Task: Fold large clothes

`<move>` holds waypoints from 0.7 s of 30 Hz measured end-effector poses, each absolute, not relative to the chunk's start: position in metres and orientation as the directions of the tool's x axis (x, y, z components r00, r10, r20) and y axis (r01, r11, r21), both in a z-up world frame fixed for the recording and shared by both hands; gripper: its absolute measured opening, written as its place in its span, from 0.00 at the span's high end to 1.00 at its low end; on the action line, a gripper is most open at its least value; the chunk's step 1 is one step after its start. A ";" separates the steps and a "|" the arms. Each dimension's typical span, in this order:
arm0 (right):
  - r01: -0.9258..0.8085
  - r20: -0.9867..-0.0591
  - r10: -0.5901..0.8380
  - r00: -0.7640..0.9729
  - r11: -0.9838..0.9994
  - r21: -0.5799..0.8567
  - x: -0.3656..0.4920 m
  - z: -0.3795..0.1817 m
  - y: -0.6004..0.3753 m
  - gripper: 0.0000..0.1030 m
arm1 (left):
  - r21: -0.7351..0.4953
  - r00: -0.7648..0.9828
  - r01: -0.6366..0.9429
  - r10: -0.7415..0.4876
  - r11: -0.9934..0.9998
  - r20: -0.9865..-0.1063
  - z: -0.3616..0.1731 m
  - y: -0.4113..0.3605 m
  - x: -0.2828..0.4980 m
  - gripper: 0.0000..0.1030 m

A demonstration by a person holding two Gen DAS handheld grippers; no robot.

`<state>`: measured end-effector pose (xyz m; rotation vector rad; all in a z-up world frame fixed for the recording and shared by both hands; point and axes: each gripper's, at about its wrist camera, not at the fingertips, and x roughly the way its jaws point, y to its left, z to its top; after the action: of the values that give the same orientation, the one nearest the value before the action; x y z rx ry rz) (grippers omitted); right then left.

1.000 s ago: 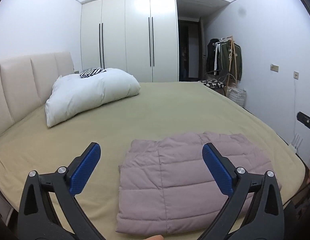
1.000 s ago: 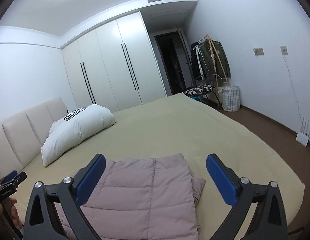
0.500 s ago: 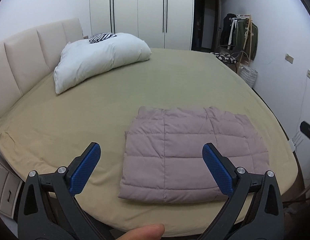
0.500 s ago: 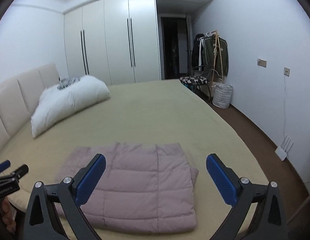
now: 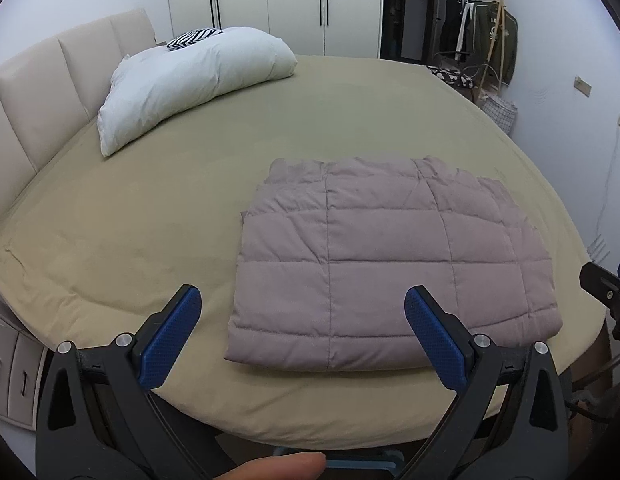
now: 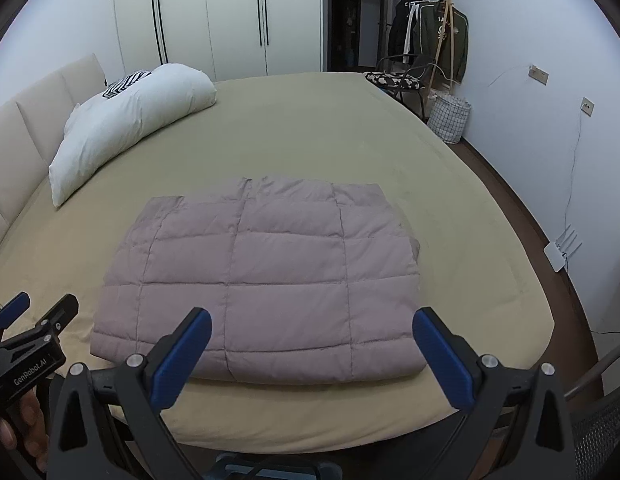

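lying flat near the foot edge of the bed (image 5: 158, 216), a mauve quilted down garment (image 5: 390, 264) is seen folded into a neat rectangle on the olive sheet, with layered edges visible along its near side. the left gripper (image 5: 302, 336) is held above the foot of the bed with its blue-padded jaws spread wide and nothing between them; no contact with the garment is seen. the right gripper (image 6: 310, 356) is likewise held wide apart and empty, in front of the garment's near edge, apart from it. a fingertip (image 5: 278, 466) is visible at the bottom of the left wrist view. a long white pillow (image 6: 126, 120) is laid by the padded headboard (image 6: 38, 100), well apart from the garment, with a zebra-patterned item (image 6: 126, 82) behind it. white wardrobe doors (image 6: 230, 16) are seen behind the bed, and a clothes rack (image 6: 438, 36) with hanging jackets and a checked laundry basket (image 6: 450, 116) are placed by the right wall.
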<state>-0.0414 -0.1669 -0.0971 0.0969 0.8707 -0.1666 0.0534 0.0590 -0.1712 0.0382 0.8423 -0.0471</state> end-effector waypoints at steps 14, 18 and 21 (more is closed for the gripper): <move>0.172 -0.784 -0.090 0.614 0.985 0.021 -0.035 -0.102 -0.165 0.00 | 0.004 0.658 0.066 -0.040 0.998 -0.752 -0.171 0.053 0.060 0.00; 0.171 -0.787 -0.083 0.611 0.985 0.029 -0.034 -0.104 -0.165 0.00 | 0.008 0.660 0.068 -0.039 0.998 -0.750 -0.170 0.051 0.061 0.00; 0.173 -0.789 -0.084 0.609 0.984 0.029 -0.033 -0.105 -0.162 0.00 | 0.008 0.660 0.068 -0.039 0.998 -0.751 -0.170 0.050 0.061 0.00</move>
<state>-0.0332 -0.1624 -0.1052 0.1062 0.9043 -0.1485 0.0610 0.0499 -0.1702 0.0364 0.8485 -0.0603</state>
